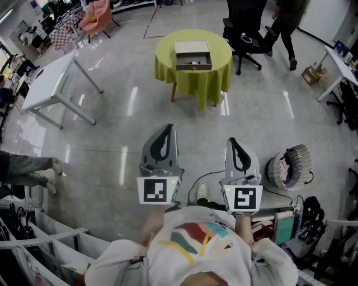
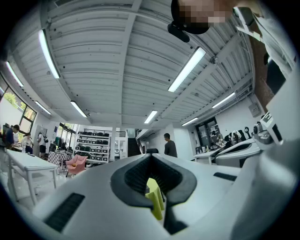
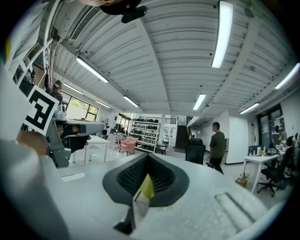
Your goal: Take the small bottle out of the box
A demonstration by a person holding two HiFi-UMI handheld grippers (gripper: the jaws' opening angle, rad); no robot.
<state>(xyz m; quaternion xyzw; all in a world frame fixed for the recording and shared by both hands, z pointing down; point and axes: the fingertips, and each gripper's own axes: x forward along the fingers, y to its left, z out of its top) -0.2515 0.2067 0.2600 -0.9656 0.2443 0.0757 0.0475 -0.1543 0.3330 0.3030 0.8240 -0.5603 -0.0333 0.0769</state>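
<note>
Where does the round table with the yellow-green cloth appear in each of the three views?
Head view: the table stands at top centre, with the box on it.
Left gripper view: the table is a yellow-green sliver low at centre, between the jaws.
Right gripper view: the table is again a sliver low at centre, between the jaws.
Shared landmark: the pink armchair, left of the table in every view.

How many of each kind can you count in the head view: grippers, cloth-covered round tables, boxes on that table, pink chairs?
grippers: 2 (left gripper, right gripper)
round table with yellow-green cloth: 1
box on that table: 1
pink chair: 1
total: 5
</note>
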